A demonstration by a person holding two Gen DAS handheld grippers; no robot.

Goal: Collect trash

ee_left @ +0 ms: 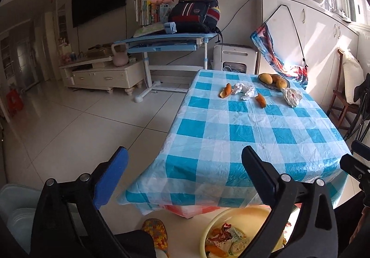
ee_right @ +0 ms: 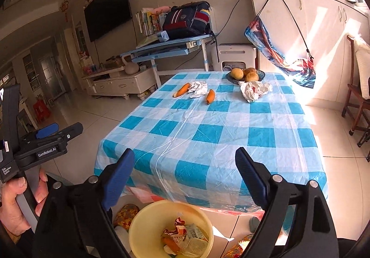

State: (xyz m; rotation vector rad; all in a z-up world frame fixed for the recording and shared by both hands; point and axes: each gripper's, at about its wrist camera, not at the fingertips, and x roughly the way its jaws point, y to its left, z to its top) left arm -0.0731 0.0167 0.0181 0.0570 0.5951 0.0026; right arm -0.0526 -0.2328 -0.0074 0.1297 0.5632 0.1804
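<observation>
- I held both tongs, the left gripper (ee_left: 185, 177) and right gripper (ee_right: 185, 179), wide apart and empty above the yellow bin (ee_right: 138, 223), which held wrappers (ee_right: 182, 235).
- I judged the next reach was across the table (ee_right: 208, 142) for the crumpled paper (ee_right: 197, 89), peels (ee_right: 210, 96) and plastic bag (ee_right: 254, 90).
- The bowl (ee_right: 261, 74) held fruit (ee_right: 238, 73).
</observation>
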